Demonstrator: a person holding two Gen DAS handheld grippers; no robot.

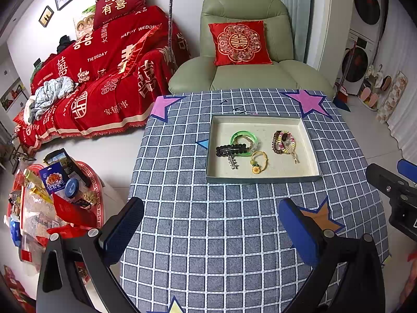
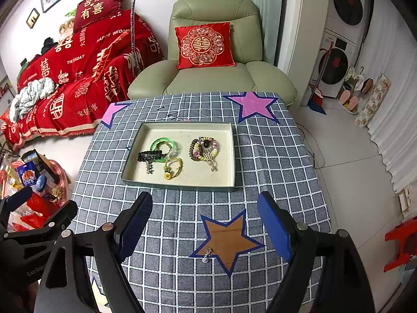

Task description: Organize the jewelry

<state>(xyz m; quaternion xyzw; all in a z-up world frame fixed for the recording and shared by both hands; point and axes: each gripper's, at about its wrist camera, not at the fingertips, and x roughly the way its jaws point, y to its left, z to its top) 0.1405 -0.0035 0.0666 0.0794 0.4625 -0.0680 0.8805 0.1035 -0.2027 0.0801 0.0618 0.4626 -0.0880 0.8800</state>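
Overhead, both claws — left claw (image 1: 211,224), right claw (image 2: 206,224) — gape empty; sofa throw (image 1: 104,60) reads "HAPPY WEDDING".

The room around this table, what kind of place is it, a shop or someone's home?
Most likely a home living room: a sofa under red wedding throws, a green armchair with a red cushion, and stacked laundry machines in the corner.

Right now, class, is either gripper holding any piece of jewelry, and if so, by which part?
Nothing is held. The left gripper and right gripper are both open over the tablecloth; the bracelets lie in the tray.
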